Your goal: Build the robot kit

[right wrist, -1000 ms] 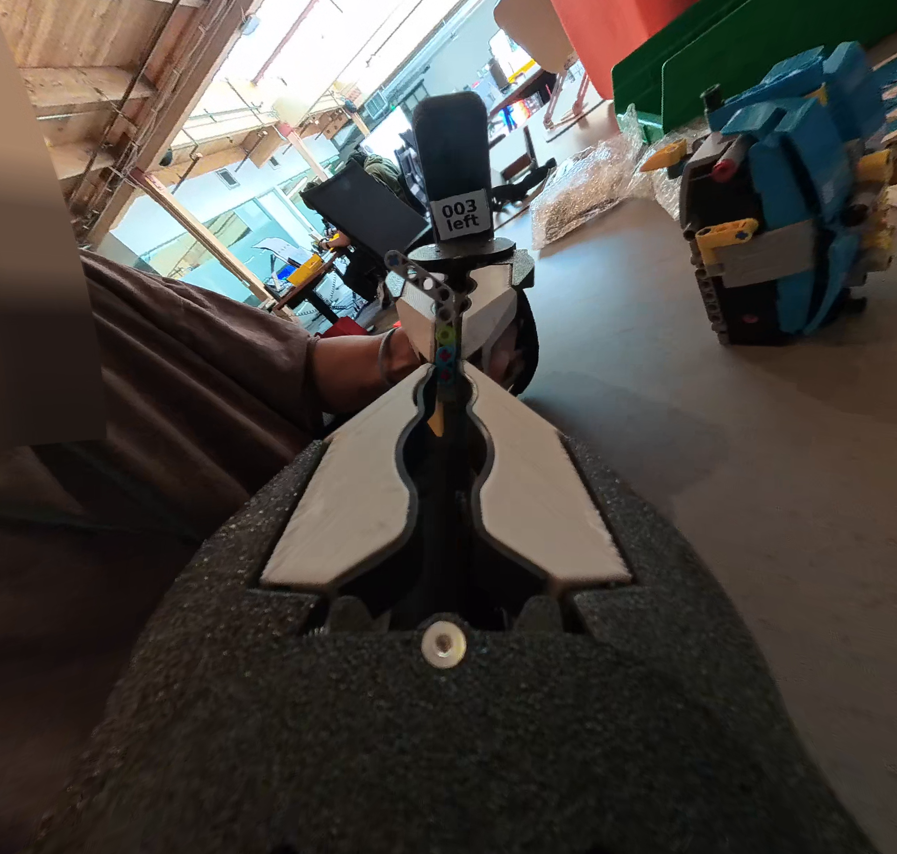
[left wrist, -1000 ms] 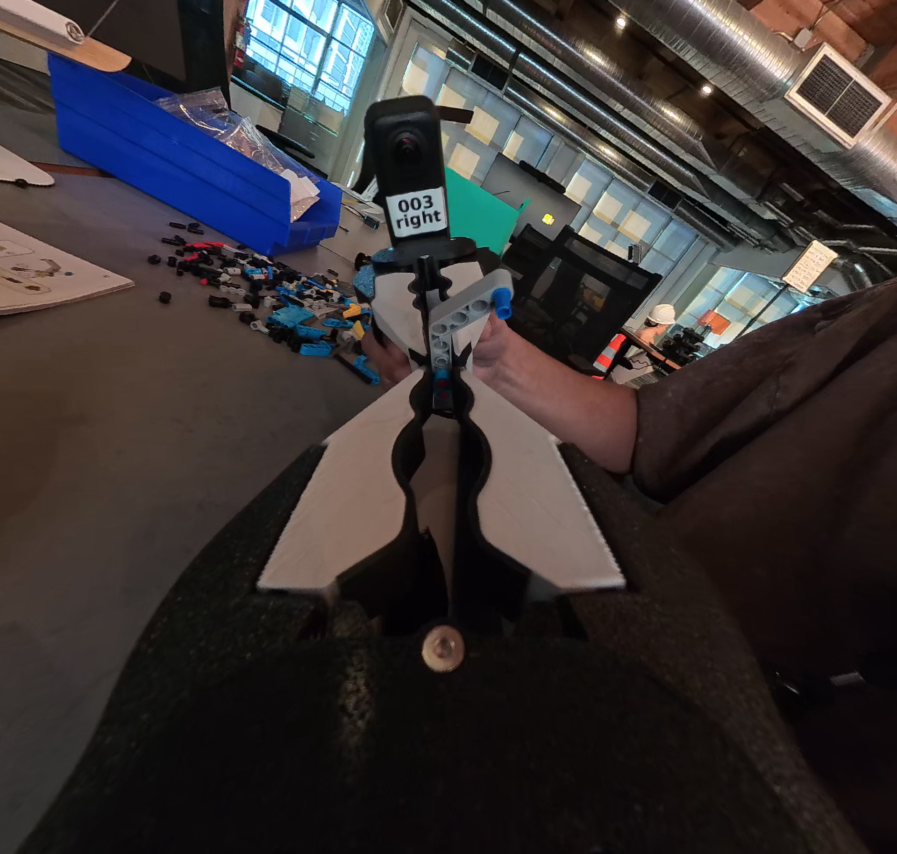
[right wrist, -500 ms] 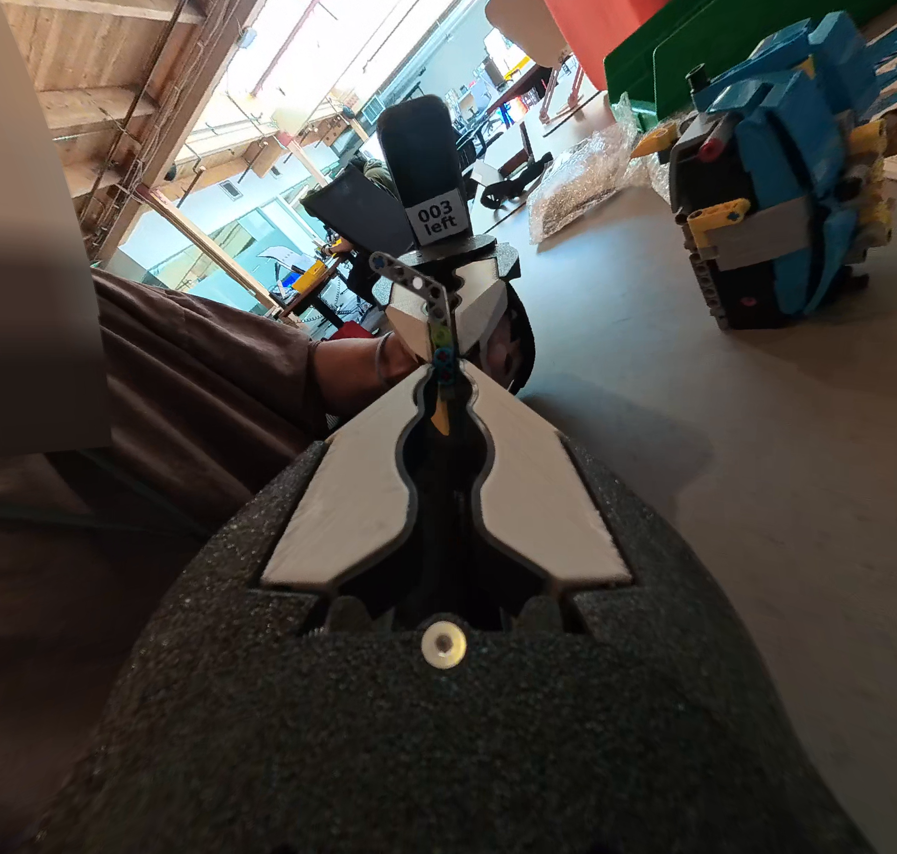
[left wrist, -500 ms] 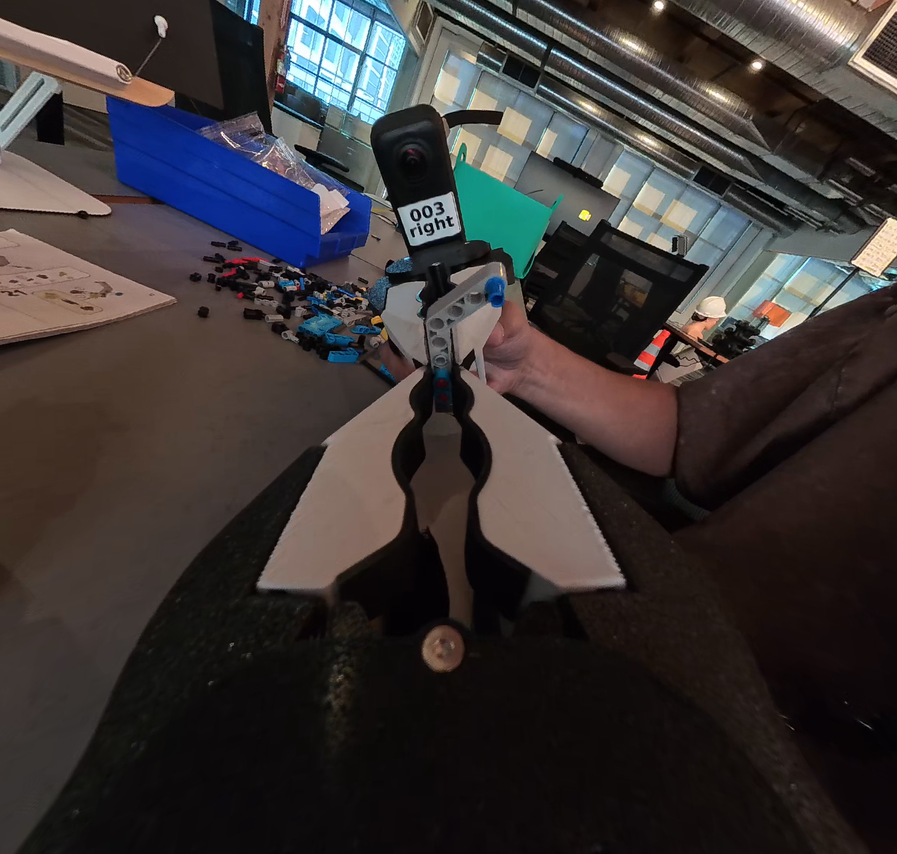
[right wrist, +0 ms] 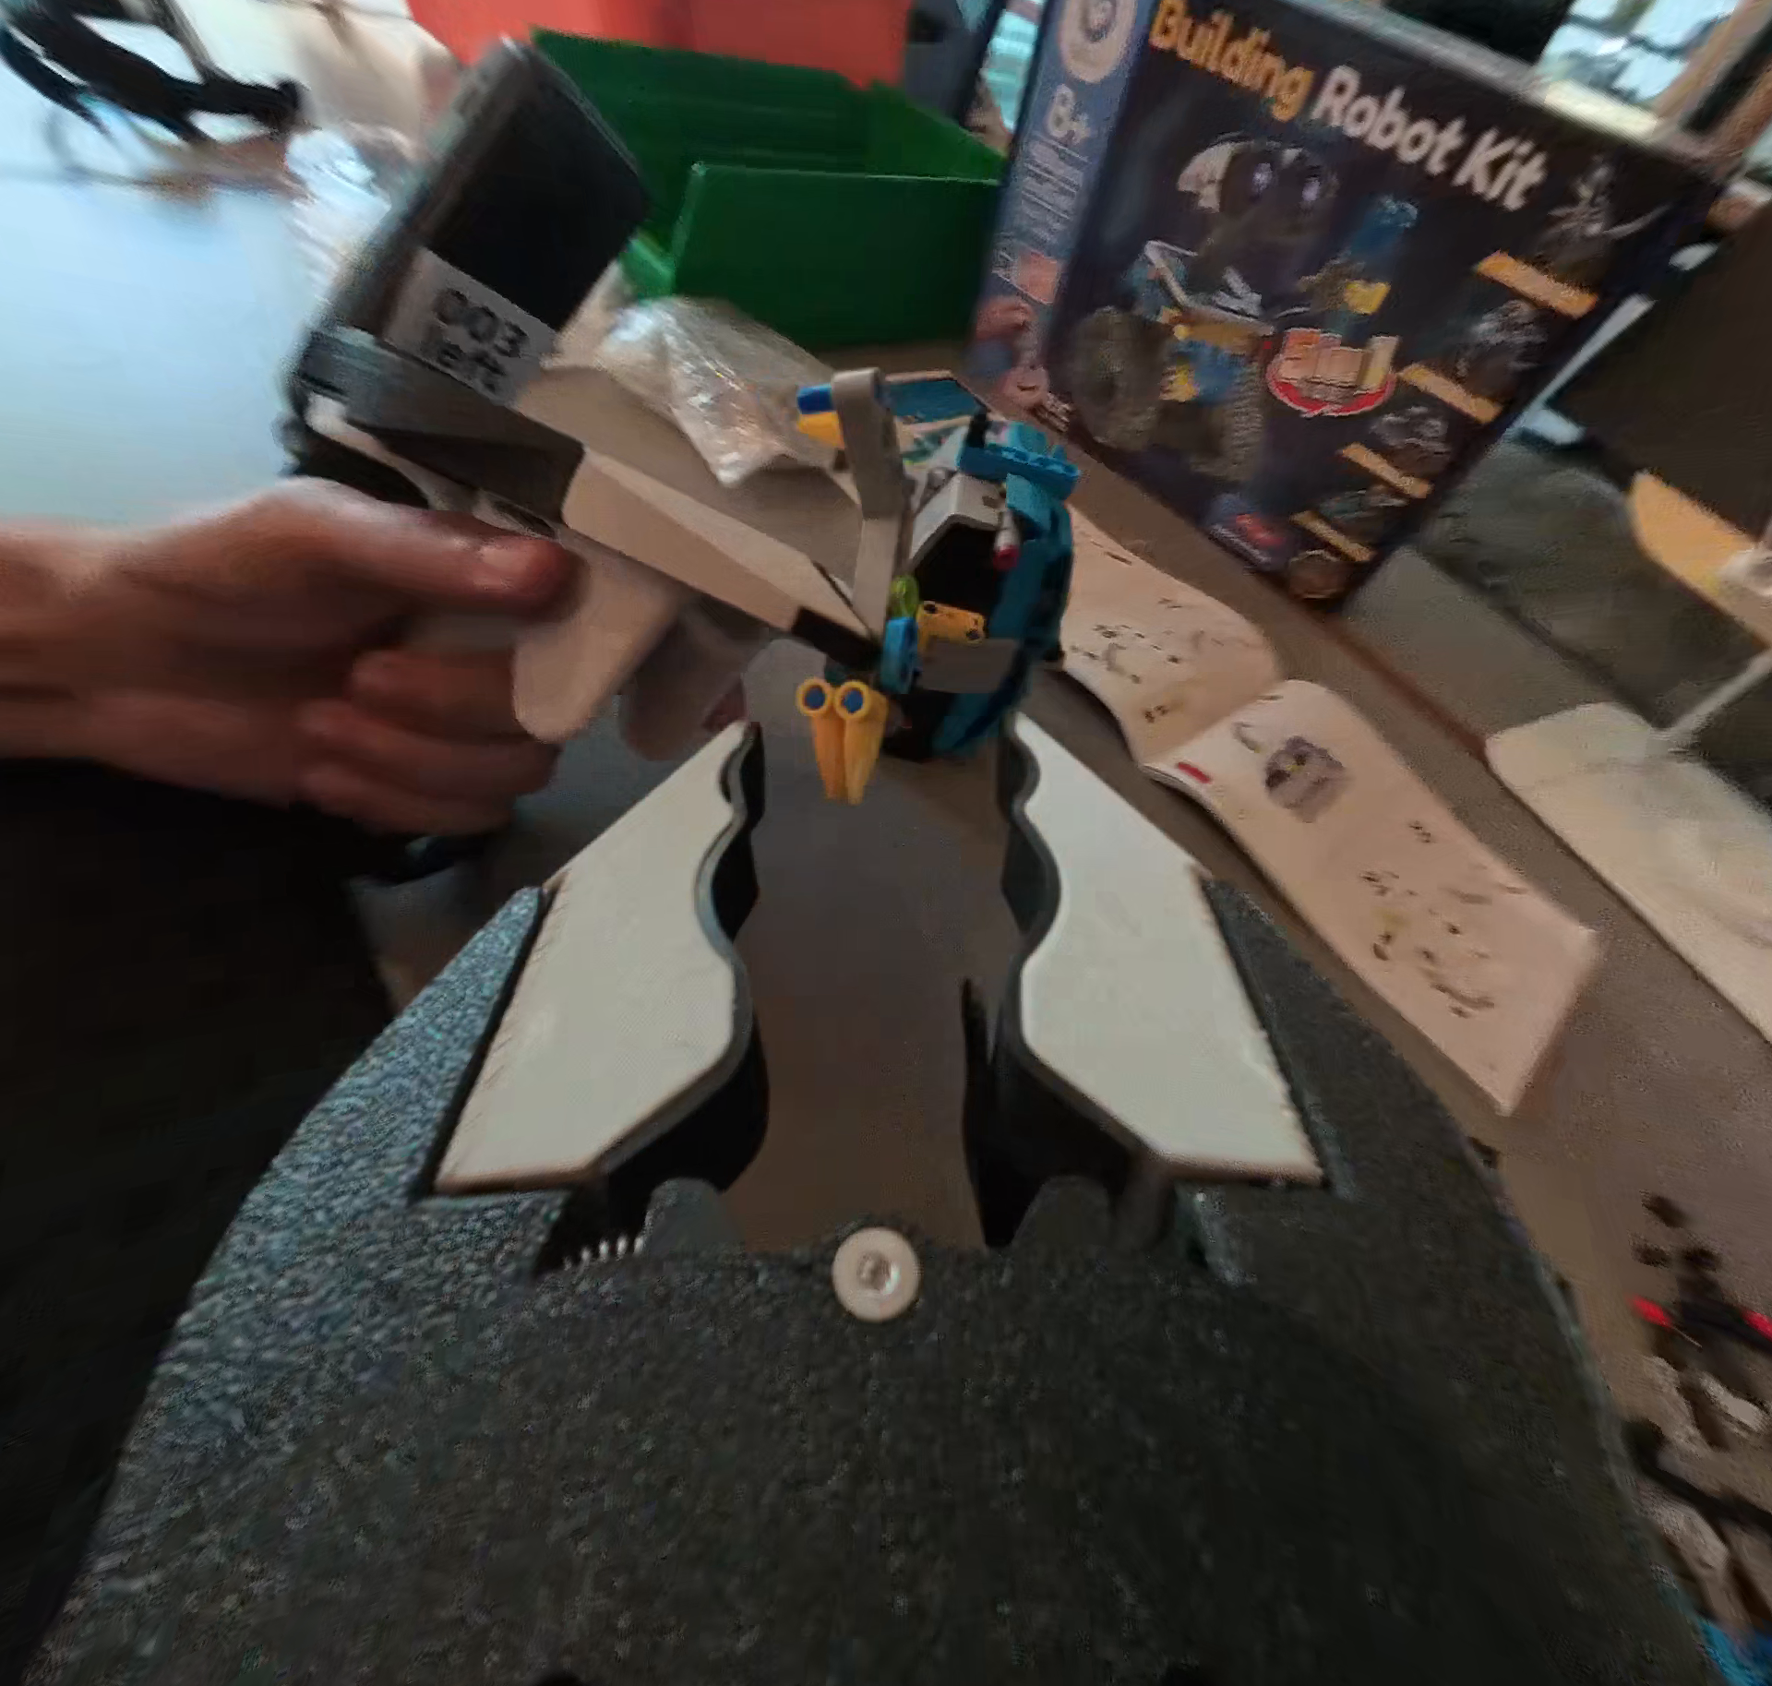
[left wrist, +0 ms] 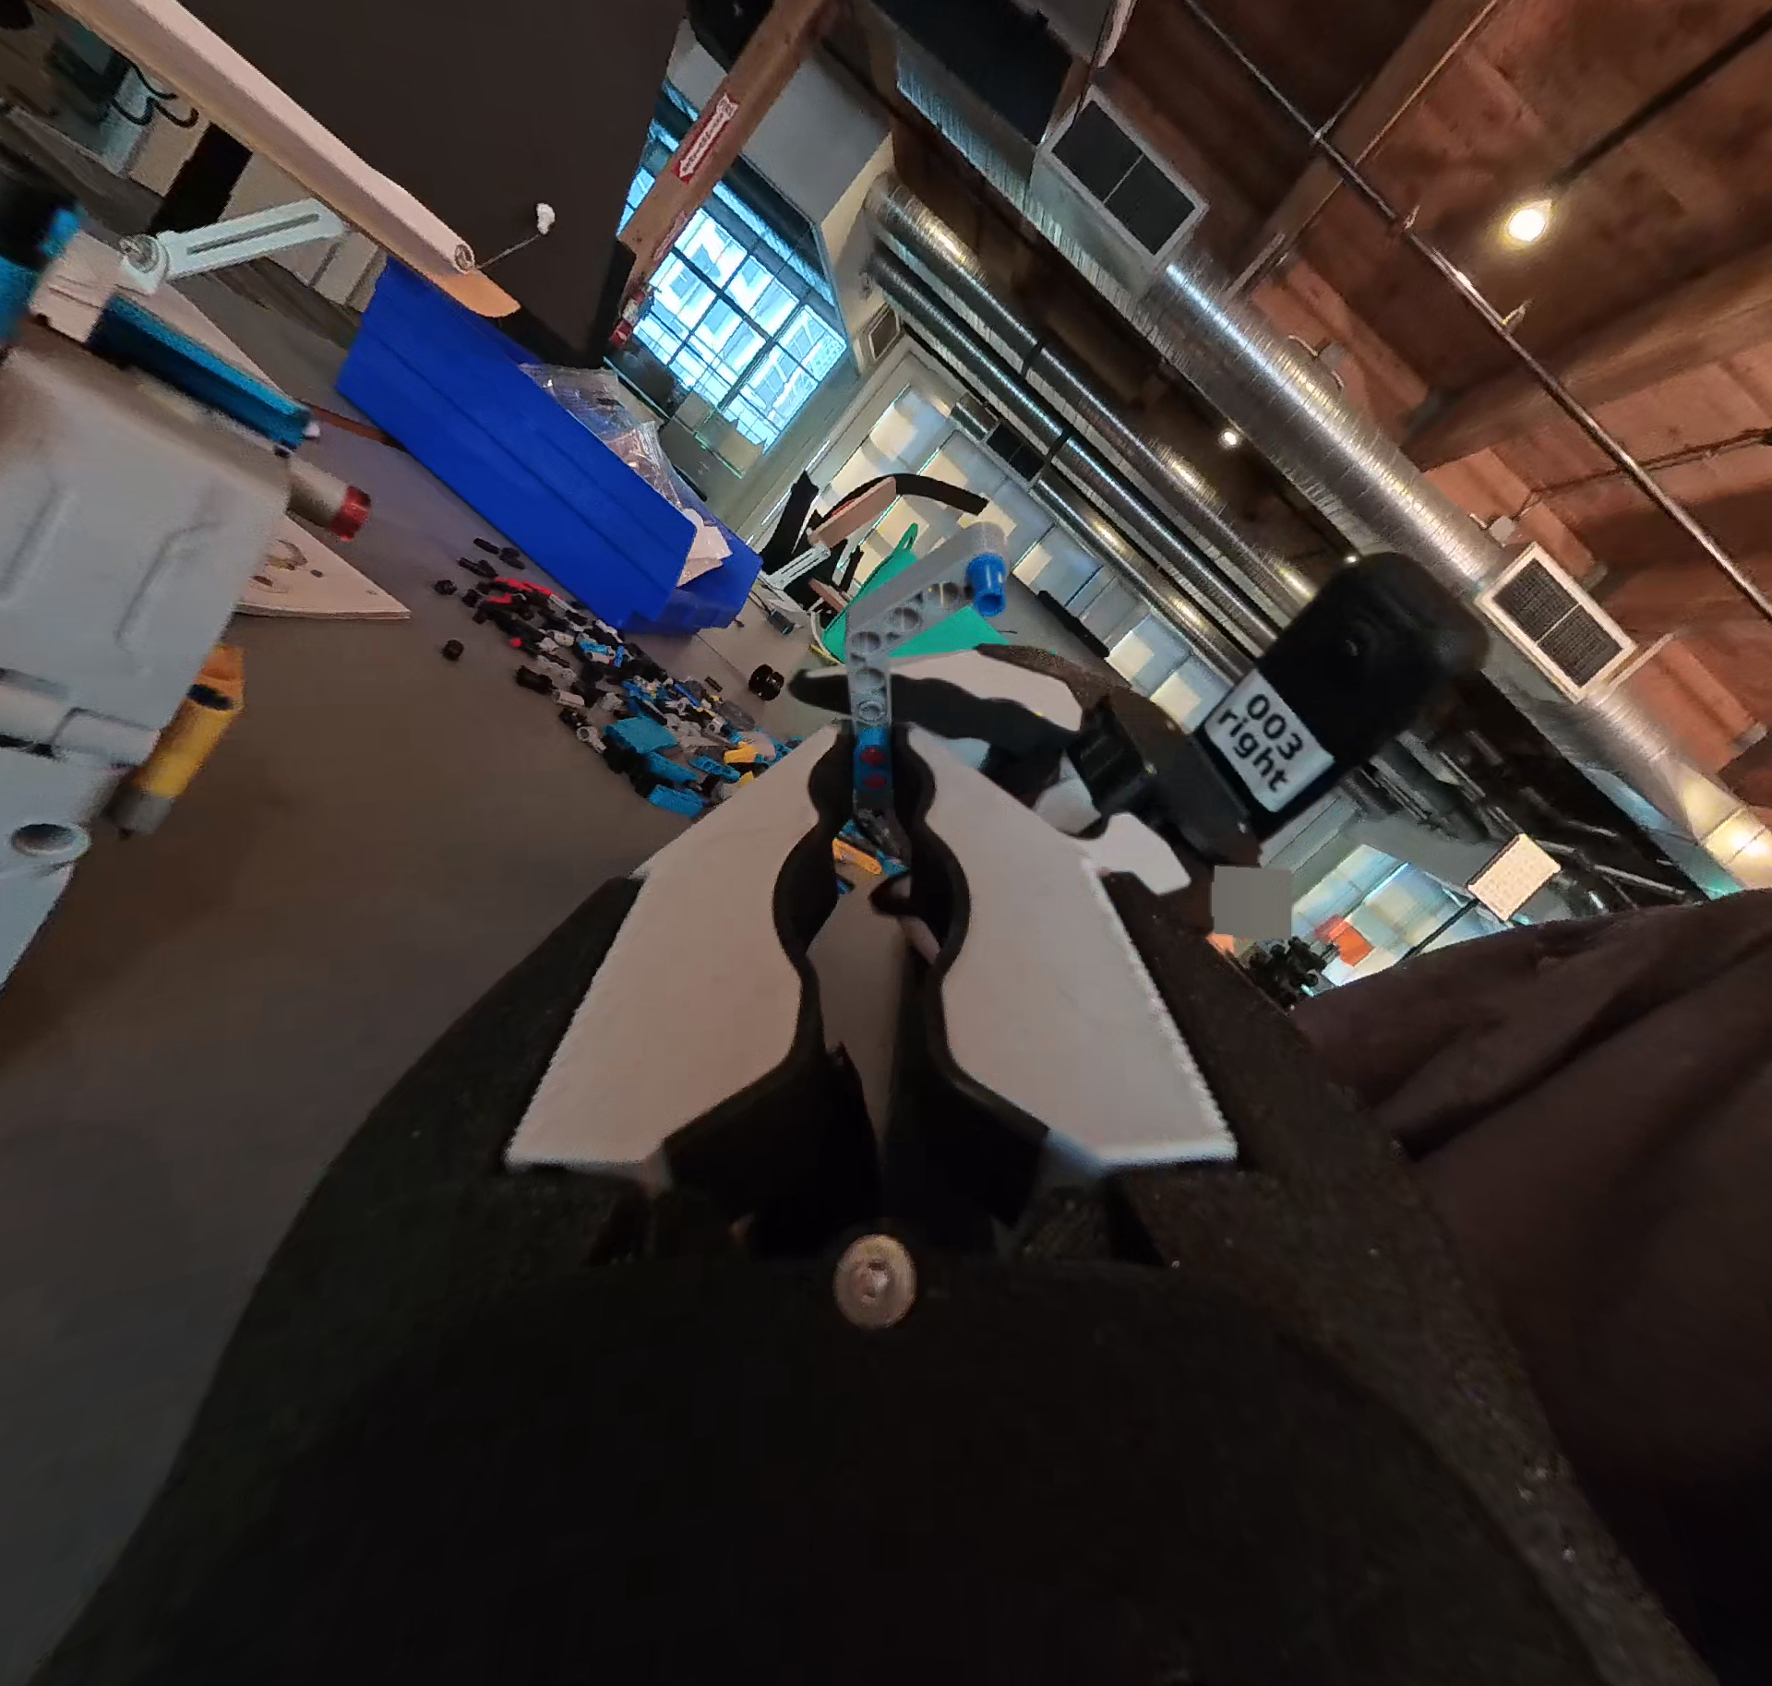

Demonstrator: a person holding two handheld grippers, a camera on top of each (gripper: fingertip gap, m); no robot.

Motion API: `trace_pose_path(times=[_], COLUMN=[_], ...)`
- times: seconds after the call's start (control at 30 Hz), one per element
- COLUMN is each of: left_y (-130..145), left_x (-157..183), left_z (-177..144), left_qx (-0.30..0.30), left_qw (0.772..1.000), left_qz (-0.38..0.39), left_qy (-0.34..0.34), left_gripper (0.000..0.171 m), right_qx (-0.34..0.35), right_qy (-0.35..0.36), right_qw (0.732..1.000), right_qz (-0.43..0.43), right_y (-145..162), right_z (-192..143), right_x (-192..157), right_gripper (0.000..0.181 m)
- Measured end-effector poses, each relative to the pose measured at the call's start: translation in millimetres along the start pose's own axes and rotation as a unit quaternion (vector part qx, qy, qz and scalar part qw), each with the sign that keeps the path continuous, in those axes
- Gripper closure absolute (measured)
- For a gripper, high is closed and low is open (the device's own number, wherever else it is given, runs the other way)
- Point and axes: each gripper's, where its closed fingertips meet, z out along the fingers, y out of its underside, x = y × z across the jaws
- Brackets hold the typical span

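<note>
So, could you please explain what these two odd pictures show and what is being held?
No robot here: a person holds a two-finger tool in each hand, with a camera on each looking along its fingers. In the left view, the left gripper is shut on a small assembly of building pieces, a bent grey beam on top. The right view shows the right gripper open and empty, and a hand holding the left tool. On the grey table lie loose pieces, a blue bin, an open booklet, a kit box and a green bin.

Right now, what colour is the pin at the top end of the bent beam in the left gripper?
Blue pin, on a light grey beam; clearest in the left wrist view.
</note>
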Motion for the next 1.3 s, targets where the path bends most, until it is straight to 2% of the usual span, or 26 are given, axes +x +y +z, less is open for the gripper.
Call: trace_pose_path(times=[0.07, 0.13, 0.17, 0.33, 0.53, 0.67, 0.77, 0.9, 1.1, 1.3], left_y=[4, 7, 9, 6, 12, 14, 14, 10, 6, 5], left_x=[1, 0, -2, -8, -8, -6, -1, 0, -11, -10], left_z=[2, 3, 3, 1, 4, 5, 6, 5, 1, 1], left_qx=[-0.01, -0.016, -0.02, -0.019, -0.037, -0.04, -0.036, -0.027, -0.019, -0.016], left_qw=[1.0, 0.999, 0.999, 0.999, 0.996, 0.995, 0.994, 0.994, 0.991, 0.992], left_qz=[0.01, 0.024, 0.028, 0.027, 0.061, 0.073, 0.089, 0.097, 0.101, 0.097], left_qy=[-0.003, -0.014, -0.023, -0.034, -0.047, -0.049, -0.042, -0.049, -0.083, -0.079], left_gripper=[0.165, 0.165, 0.165, 0.161, 0.165, 0.164, 0.164, 0.165, 0.165, 0.165], right_qx=[0.0, 0.019, 0.005, -0.051, -0.069, -0.087, -0.074, -0.048, -0.077, -0.082], right_qy=[0.02, 0.048, 0.055, 0.049, 0.059, 0.047, 0.037, 0.059, 0.056, 0.069], right_qw=[1.0, 0.997, 0.997, 0.992, 0.978, 0.977, 0.981, 0.979, 0.987, 0.983], right_qz=[-0.022, -0.05, -0.06, -0.105, -0.187, -0.187, -0.175, -0.187, -0.126, -0.151], right_y=[-2, -10, -7, 8, 12, 13, 8, 5, 17, 17], right_z=[7, 5, 7, 7, 3, 1, -4, -3, 5, 4], right_x=[-5, -3, -2, 2, 5, 4, 3, 4, 10, 11], right_gripper=[0.133, 0.155, 0.158, 0.163, 0.163, 0.164, 0.165, 0.165, 0.161, 0.165])
